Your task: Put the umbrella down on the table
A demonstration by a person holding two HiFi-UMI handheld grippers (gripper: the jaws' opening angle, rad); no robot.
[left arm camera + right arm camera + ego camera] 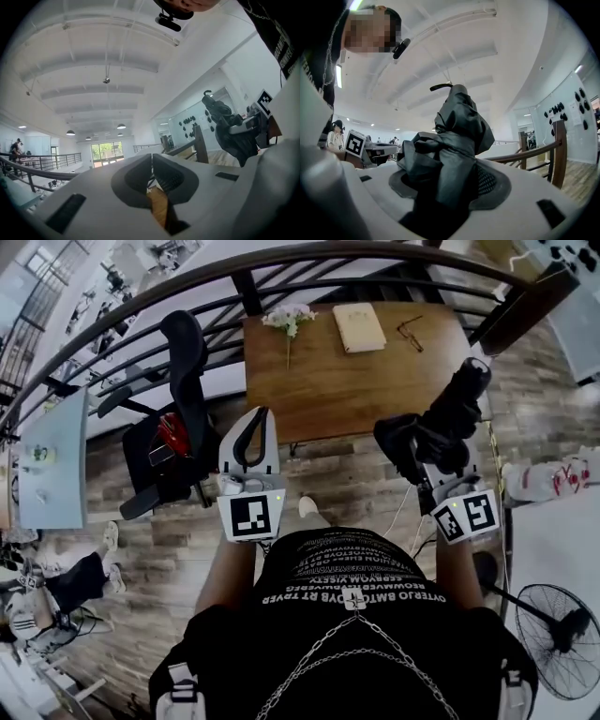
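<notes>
A folded black umbrella point(448, 420) stands between the jaws of my right gripper point(427, 470), which is shut on its bunched fabric. It is held in the air just off the near right corner of the wooden table point(347, 390). In the right gripper view the umbrella point(454, 136) fills the gap of the right gripper point(446, 180), its curved handle tip uppermost. My left gripper point(259, 416) hovers near the table's near left corner, shut with nothing in it. In the left gripper view the left gripper point(151, 159) shows its tips touching, with the umbrella point(229, 129) off to the right.
On the table lie a small bunch of flowers point(289, 320), a beige book point(358, 326) and a pair of glasses point(410, 332). A black chair point(178, 427) stands left of the table. A curved railing point(141, 306) runs behind it, and a floor fan point(562, 634) is at lower right.
</notes>
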